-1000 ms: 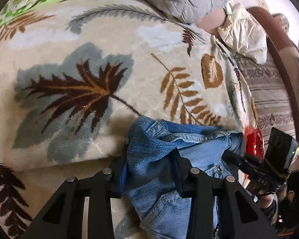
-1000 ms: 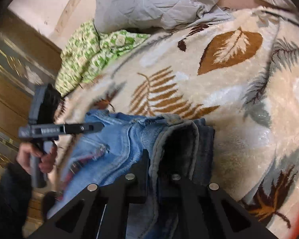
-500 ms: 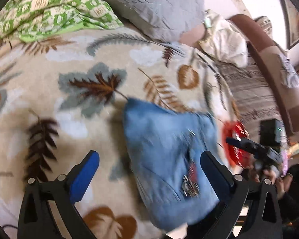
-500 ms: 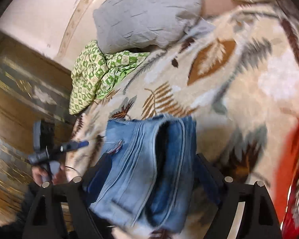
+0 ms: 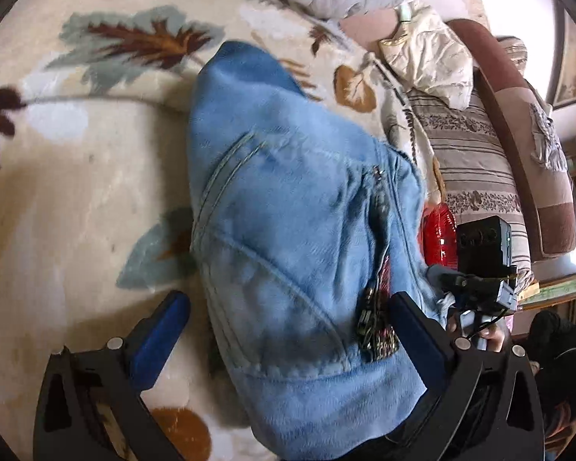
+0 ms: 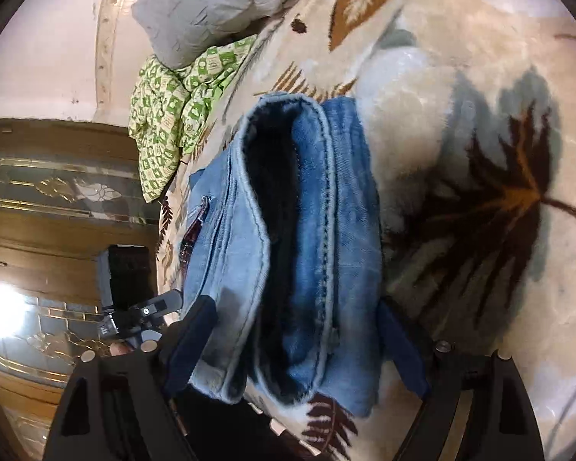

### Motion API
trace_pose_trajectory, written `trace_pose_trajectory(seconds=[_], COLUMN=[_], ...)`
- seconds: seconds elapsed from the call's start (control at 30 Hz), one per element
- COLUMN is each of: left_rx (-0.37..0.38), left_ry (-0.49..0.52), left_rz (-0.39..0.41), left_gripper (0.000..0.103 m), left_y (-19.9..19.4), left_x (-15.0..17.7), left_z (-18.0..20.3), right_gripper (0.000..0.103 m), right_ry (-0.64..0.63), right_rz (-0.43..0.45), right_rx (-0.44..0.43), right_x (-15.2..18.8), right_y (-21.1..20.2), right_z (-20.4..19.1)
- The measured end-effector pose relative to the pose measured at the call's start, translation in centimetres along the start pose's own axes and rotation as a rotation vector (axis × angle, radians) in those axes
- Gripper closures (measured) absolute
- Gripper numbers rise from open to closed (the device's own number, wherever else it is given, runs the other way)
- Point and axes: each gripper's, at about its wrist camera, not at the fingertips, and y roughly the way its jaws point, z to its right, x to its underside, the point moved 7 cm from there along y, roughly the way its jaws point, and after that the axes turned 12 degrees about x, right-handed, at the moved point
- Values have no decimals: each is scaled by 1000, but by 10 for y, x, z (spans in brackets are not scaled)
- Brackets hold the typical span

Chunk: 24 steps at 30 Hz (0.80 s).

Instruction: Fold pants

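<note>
The folded blue denim pants [image 5: 295,230] lie in a compact bundle on the leaf-patterned blanket [image 5: 76,176]. My left gripper [image 5: 284,322] is open, its blue-padded fingers [image 5: 157,334] spread to either side of the near end of the bundle, holding nothing. In the right wrist view the pants [image 6: 288,249] show their stacked folded edges. My right gripper [image 6: 295,345] is open too, straddling the bundle's near end. The right gripper also shows in the left wrist view [image 5: 480,280] past the bundle's right edge, and the left gripper shows in the right wrist view [image 6: 134,307].
A grey pillow [image 6: 211,4] and a green patterned cloth [image 6: 172,107] lie at the blanket's far end. A striped sofa [image 5: 480,161] with a cream cushion [image 5: 426,57] and a red object [image 5: 439,238] sit at the right. A wooden glass-front cabinet [image 6: 50,230] stands left.
Both grippers were shut on the jeans a second ago. They have since opened, let the folded bundle drop onto the blanket, and now hover close over it.
</note>
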Motion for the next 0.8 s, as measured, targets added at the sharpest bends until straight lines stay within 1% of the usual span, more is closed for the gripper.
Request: trace_pose_trajectory(seconds=[0.07, 0.1, 0.17, 0.2, 0.23, 0.27, 0.3, 0.33, 0.37, 0.4, 0.43, 0.5, 0.57, 0.63, 0.67, 0.73, 0.8], left_rx=[6, 5, -23, -49, -36, -43, -40, -34, -40, -41, -39, -57, -64, -59, -56, -63, -78], left_ry=[1, 4, 40, 76, 110, 128, 136, 150, 166, 177, 197, 255, 318, 360, 372, 400, 396], left_rz=[12, 19, 22, 13, 5, 10, 9, 16, 24, 29, 38, 61, 92, 137, 160, 189, 196], left_gripper=[0, 0, 3, 24, 40, 42, 51, 57, 59, 63, 66, 67, 67, 67, 67, 67, 67], left_y=[1, 2, 7, 9, 11, 10, 9, 6, 3, 1, -2, -12, -29, -58, -74, -99, -115], left_x=[-1, -1, -2, -1, 0, 0, 0, -1, -2, -2, -2, -5, -11, -23, -32, -45, -54], left_z=[-1, -2, 0, 3, 11, 16, 18, 21, 25, 28, 33, 47, 65, 81, 87, 90, 82], right_gripper=[16, 18, 27, 33, 48, 52, 53, 58, 59, 60, 61, 62, 63, 63, 63, 63, 63], right_ry=[-37, -53, -76, -94, -111, -125, -145, -163, -181, -190, -200, -224, -247, -281, -293, -312, -326], right_rz=[16, 29, 48, 57, 67, 76, 94, 111, 128, 142, 158, 191, 225, 274, 300, 352, 386], right_rx=[24, 39, 82, 107, 126, 128, 146, 160, 167, 174, 181, 188, 175, 168, 151, 118, 104], right_x=[1, 0, 1, 2, 3, 5, 7, 8, 9, 10, 11, 11, 11, 5, 1, -11, -22], right_y=[3, 4, 5, 4, 4, 2, -1, -5, -8, -10, -14, -20, -30, -43, -50, -60, -57], right_z=[-1, -2, -3, -5, -9, -14, -20, -25, -31, -36, -41, -53, -69, -91, -103, -128, -150])
